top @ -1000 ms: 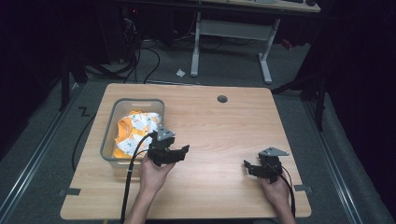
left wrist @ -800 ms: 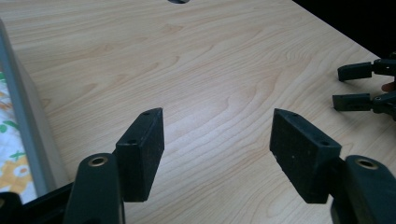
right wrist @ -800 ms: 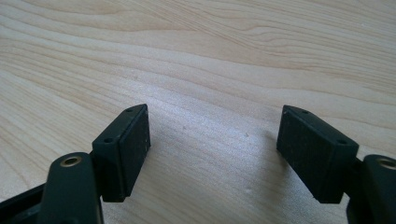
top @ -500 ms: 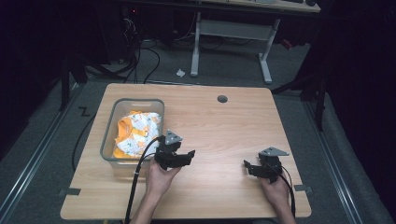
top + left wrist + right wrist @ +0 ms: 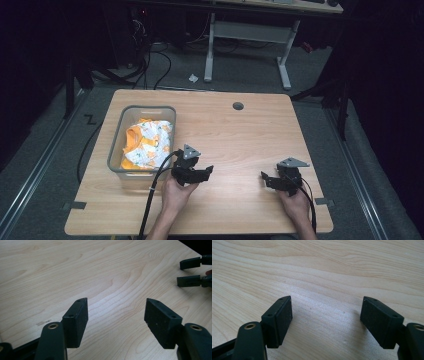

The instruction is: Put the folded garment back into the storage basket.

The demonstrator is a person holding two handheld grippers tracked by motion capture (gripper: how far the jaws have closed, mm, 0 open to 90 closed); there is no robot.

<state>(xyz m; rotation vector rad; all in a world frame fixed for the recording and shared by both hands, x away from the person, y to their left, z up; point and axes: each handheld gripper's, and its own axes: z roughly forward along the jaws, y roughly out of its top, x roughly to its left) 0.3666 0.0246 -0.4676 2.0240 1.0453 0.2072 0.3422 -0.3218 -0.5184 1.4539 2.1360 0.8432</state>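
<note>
From the high view, a light wooden tabletop (image 5: 240, 135) sits in a dark room. A clear bin (image 5: 141, 141) stands on the left part of the tabletop. Inside the bin lies a bunched-up cloth (image 5: 147, 145) that is orange and white with small prints. A small round hole (image 5: 238, 106) is near the far edge of the tabletop. The left gripper (image 5: 206, 171) is held in the left hand (image 5: 176, 192), just beside the near right corner of the bin. It points to the right, and its jaws are apart with nothing between them. A black cable (image 5: 152, 192) runs from it back toward the near edge. The right gripper (image 5: 264, 177) is held in the right hand (image 5: 295, 202), well apart from the left one, near the right side of the tabletop. It points to the left. Behind the tabletop, on the floor, are table legs (image 5: 282, 60) and dark wires (image 5: 150, 60).

In the left gripper view, the two black jaws stand wide apart over bare wood. Nothing is between them. At the top right, the right gripper (image 5: 180, 273) shows farther off, its jaws a little apart.

In the right gripper view, the two black jaws also stand wide apart. Between them is the plain wood of the tabletop (image 5: 324, 277), and they hold nothing.
</note>
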